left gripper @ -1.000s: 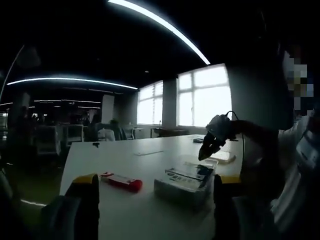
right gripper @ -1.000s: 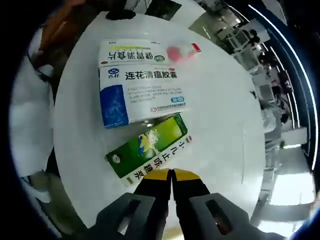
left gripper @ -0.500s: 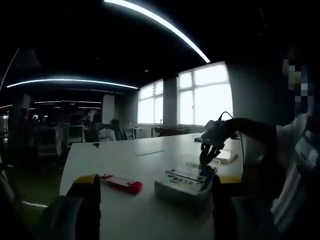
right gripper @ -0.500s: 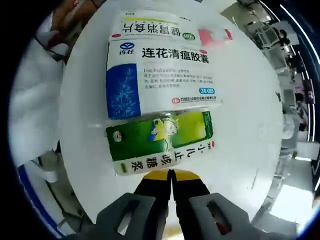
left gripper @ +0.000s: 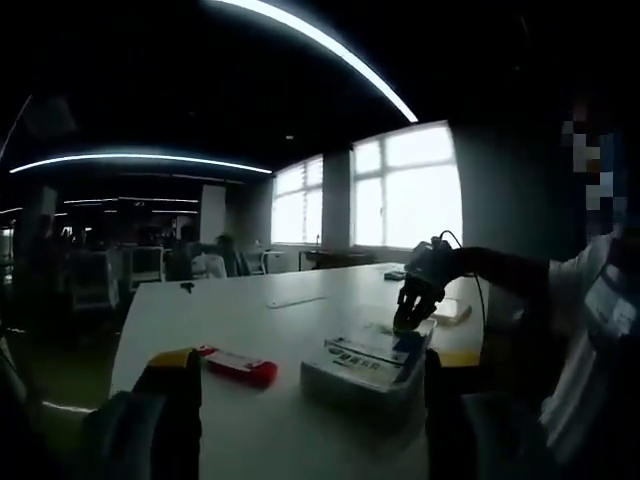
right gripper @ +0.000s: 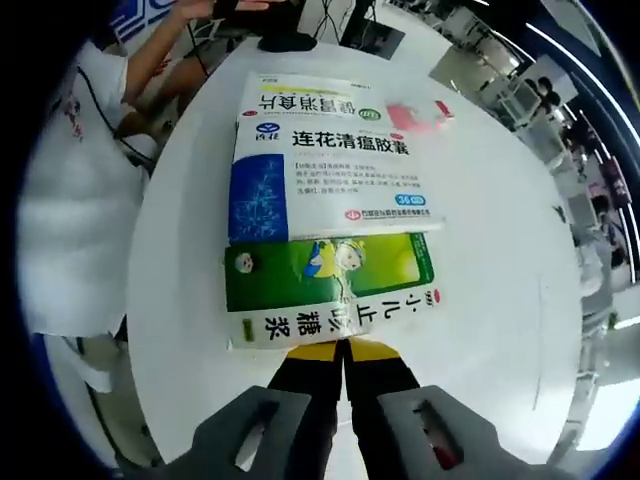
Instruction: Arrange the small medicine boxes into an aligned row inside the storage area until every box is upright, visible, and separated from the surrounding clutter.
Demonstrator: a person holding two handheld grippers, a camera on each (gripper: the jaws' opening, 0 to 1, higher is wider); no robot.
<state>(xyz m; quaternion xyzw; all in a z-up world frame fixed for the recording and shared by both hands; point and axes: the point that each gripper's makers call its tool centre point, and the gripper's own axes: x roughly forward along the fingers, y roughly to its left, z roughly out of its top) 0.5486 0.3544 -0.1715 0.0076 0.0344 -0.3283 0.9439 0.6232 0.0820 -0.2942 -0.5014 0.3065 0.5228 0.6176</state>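
Note:
On the white table several medicine boxes lie flat, side by side. A green box lies nearest, its long edge against a blue-and-white box. Beyond that is a white box with green print. My right gripper is shut with nothing in it, and its yellow tips sit at the green box's near edge. In the left gripper view the same boxes form a low cluster, with the right gripper pointing down onto it. My left gripper is open, low over the table.
A red-and-pink box lies alone to the left of the cluster and is seen as a pink box past the row. A person in white clothes stands at the table's edge. A flat white object lies behind the boxes.
The green box, tilted a second ago, now lies square against the blue-and-white box. The right gripper has dropped lower toward the boxes. My left gripper has barely moved.

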